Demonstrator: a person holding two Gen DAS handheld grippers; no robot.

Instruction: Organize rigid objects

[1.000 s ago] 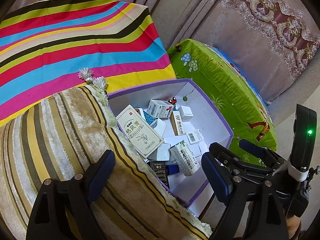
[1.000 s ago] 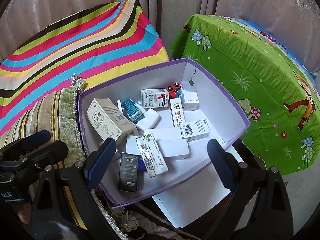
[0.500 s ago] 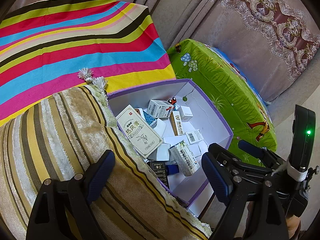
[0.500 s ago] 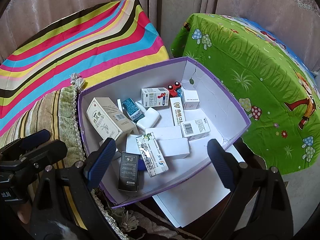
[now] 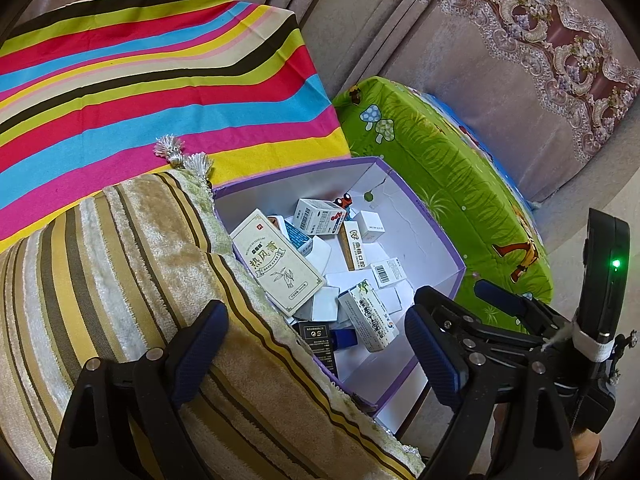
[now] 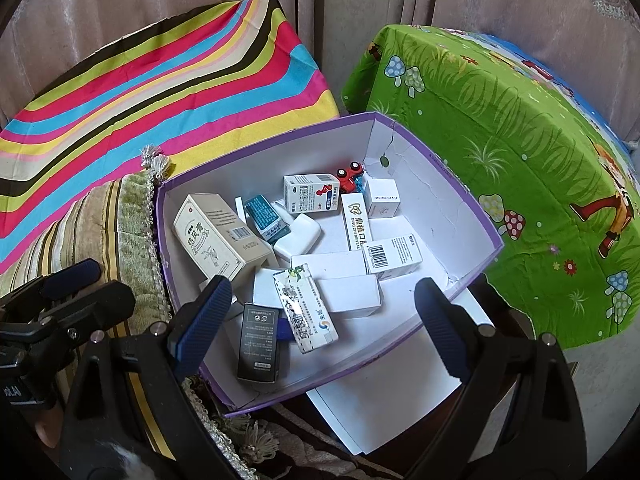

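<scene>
Up front in the left wrist view, the left tongs (image 5: 316,344) gape empty over a striped cushion (image 5: 120,280) beside the purple box (image 5: 424,216). Right wrist view: right tongs (image 6: 324,304) spread wide, empty, above the box's small cartons (image 6: 216,236).

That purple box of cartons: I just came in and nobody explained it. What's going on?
A person holds two tongs above a purple box full of small cartons, a black carton nearest. The right tongs and left tongs both stand open and empty. Nothing is picked up yet; the box sits between a striped cushion and a green cushion.
</scene>
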